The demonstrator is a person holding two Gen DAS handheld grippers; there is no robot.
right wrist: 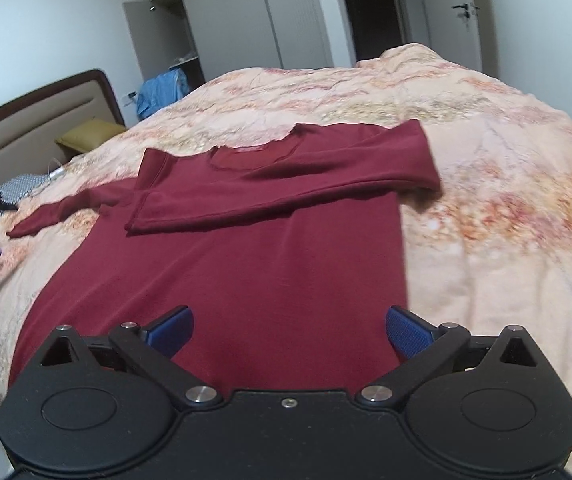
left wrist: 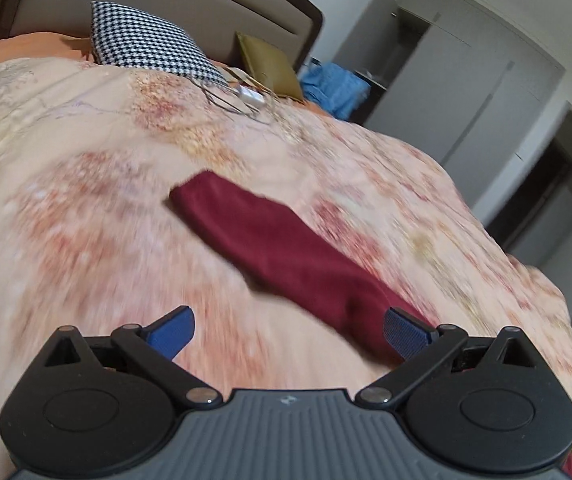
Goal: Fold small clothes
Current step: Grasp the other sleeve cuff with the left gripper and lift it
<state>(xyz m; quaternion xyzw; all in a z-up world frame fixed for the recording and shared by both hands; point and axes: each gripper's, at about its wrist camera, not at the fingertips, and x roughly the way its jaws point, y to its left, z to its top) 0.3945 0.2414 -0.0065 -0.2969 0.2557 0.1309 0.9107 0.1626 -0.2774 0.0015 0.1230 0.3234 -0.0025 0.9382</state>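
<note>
While both grippers, left [left wrist: 288,334] and right [right wrist: 288,334], gape empty, maroon shirt [right wrist: 246,272] lies lengthwise ahead, neckline far, on bedspread [right wrist: 506,240].

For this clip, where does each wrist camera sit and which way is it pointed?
Left wrist: rides the left hand-held gripper, looking along the unfolded sleeve towards the headboard; its open blue fingers show.
Right wrist: rides the right hand-held gripper at the hem, facing across the maroon shirt to the wardrobe; open fingers show.
Shared: shirt, floral bedspread, wardrobe, blue cloth.
</note>
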